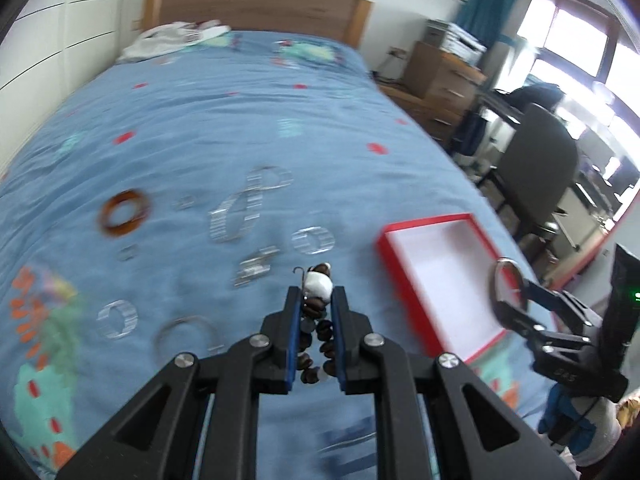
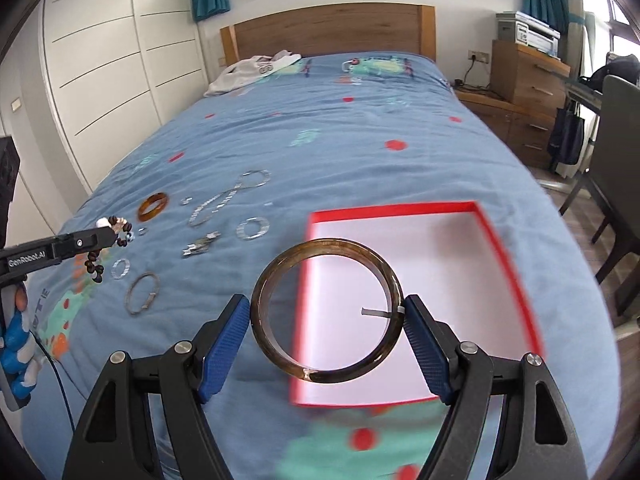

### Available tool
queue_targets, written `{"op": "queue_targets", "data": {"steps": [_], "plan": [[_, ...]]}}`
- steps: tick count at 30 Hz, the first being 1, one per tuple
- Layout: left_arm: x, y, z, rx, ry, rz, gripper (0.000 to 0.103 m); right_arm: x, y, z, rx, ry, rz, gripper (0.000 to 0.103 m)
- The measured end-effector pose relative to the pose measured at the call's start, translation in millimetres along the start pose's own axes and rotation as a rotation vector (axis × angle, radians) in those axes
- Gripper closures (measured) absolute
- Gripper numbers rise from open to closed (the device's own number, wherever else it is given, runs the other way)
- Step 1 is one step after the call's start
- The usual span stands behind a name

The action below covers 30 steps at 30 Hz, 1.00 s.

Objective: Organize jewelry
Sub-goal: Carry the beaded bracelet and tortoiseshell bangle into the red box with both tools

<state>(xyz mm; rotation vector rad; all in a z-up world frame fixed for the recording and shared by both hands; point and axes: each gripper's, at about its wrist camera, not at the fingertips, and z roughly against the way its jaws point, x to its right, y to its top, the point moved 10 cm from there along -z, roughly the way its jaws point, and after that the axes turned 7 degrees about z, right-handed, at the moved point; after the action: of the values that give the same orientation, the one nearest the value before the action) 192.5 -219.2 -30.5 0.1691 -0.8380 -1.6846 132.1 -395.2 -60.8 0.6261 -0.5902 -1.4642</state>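
Note:
My left gripper is shut on a brown and white bead bracelet, held above the blue bedspread; its beads hang between the fingers. It also shows in the right wrist view. My right gripper is shut on a dark brown bangle, held over the near left corner of the red box with its white inside. In the left wrist view the bangle hovers over the box's right side. Several pieces lie on the bed: an amber bangle, silver rings and a silver chain.
The bed has a wooden headboard and white clothing near it. White wardrobe doors stand left. A wooden dresser and a dark chair stand right.

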Motion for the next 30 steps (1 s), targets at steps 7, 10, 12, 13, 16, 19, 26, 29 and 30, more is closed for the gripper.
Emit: {"op": "queue_targets", "data": {"steps": [7, 10, 12, 13, 16, 19, 26, 29, 30], "plan": [[102, 9, -57, -0.052, -0.088, -0.062, 0.089, 60, 8, -20, -0.028, 0.035, 0.035, 0.026], [130, 4, -83, -0.085, -0.112, -0.076, 0.089, 76, 5, -36, -0.049, 0.067, 0.051, 0.026], [147, -1, -102, -0.11, -0.114, -0.092, 0.089, 85, 0, -48, -0.067, 0.09, 0.063, 0.026], [152, -4, -112, -0.126, -0.115, -0.096, 0.089, 87, -2, -53, -0.075, 0.105, 0.068, 0.026], [161, -16, -140, -0.165, -0.1, -0.104, 0.089, 94, -12, -70, -0.102, 0.14, 0.086, 0.026], [157, -24, -167, -0.189, -0.076, -0.109, 0.089, 98, -19, -84, -0.124, 0.154, 0.102, 0.026], [133, -30, -199, -0.202, -0.018, -0.103, 0.089, 98, -34, -101, -0.158, 0.144, 0.142, 0.025], [130, -30, -203, -0.194, -0.018, -0.123, 0.089, 94, -38, -105, -0.163, 0.112, 0.19, 0.025], [129, -31, -203, -0.192, -0.016, -0.131, 0.089, 94, -39, -106, -0.166, 0.099, 0.208, 0.025]]}}
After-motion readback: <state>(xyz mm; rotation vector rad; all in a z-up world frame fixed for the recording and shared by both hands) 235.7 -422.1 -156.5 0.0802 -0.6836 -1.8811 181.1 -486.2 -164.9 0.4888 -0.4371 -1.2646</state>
